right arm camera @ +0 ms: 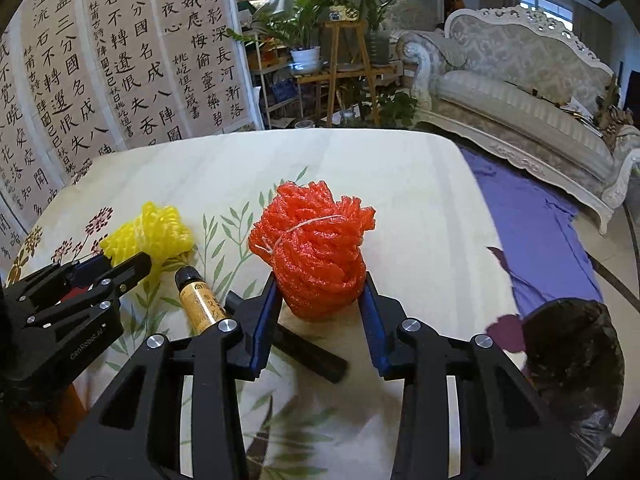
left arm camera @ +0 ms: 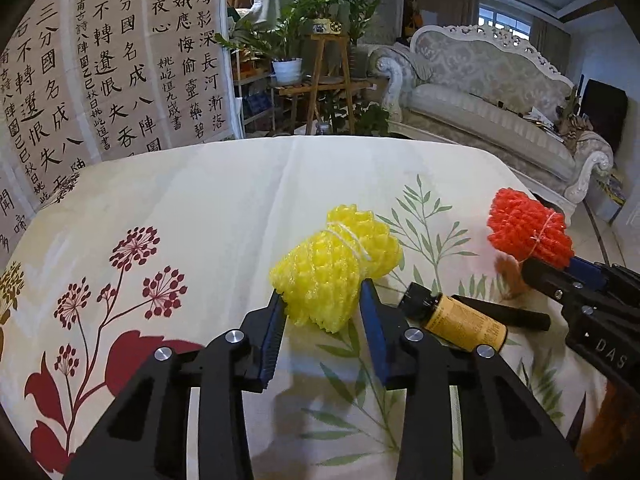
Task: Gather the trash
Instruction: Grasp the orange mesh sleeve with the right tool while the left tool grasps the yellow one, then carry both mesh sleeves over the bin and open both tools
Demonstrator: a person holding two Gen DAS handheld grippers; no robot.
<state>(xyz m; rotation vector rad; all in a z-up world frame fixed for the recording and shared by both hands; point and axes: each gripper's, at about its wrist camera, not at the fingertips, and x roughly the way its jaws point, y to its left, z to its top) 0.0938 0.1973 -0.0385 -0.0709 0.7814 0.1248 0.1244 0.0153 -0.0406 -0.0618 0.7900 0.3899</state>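
The left gripper pinches the near end of a yellow foam-net bundle, and the right gripper clamps a red foam-net bundle, both on the floral tablecloth. Between the bundles lie a small amber bottle and a black stick. Farther off stand calligraphy panels and an ornate sofa.

We see soft, even daylight from the far window, no harsh glare. Shadows under the grippers stay faint on the tablecloth. Fisheye bending curves the edges, corners go black, and near parts look slightly blurred.
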